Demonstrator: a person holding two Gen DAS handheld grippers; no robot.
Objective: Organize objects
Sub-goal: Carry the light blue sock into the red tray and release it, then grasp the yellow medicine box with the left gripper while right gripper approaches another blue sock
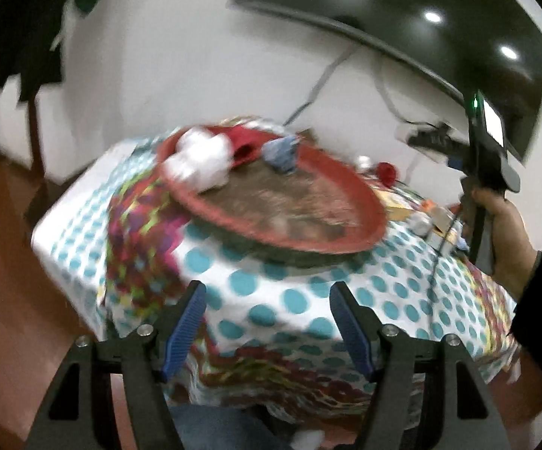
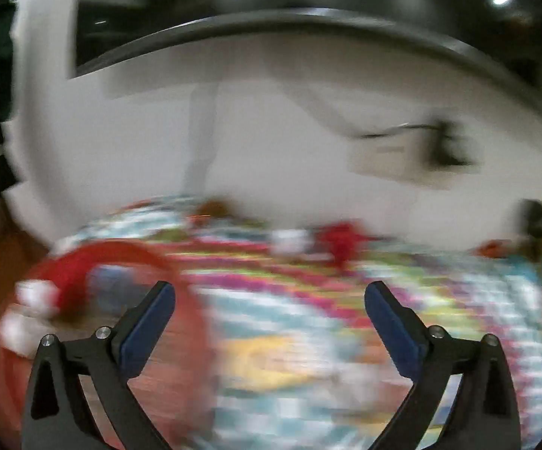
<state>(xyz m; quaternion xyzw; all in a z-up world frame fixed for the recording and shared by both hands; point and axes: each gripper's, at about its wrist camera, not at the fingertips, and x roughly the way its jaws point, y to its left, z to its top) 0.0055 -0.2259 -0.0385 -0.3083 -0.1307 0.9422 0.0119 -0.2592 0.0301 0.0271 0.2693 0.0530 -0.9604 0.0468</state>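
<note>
A round red-rimmed tray (image 1: 361,195) lies on a table with a teal-dotted cloth (image 1: 278,300). In it lie a white cloth (image 1: 199,161), a red cloth (image 1: 244,142) and a blue cloth (image 1: 282,152). My left gripper (image 1: 267,296) is open and empty, near the table's front edge, short of the tray. My right gripper (image 2: 269,298) is open and empty over the table; its view is badly blurred. The tray (image 2: 192,300) shows at its left, with white cloth (image 2: 27,307) and red cloth (image 2: 76,281). The right device (image 1: 488,150) shows in the left wrist view.
A small red object (image 1: 387,172) and several small packets (image 1: 436,221) lie at the table's far right. A dark TV (image 1: 421,18) hangs on the white wall with cables below it. Wooden floor (image 1: 16,300) lies to the left of the table.
</note>
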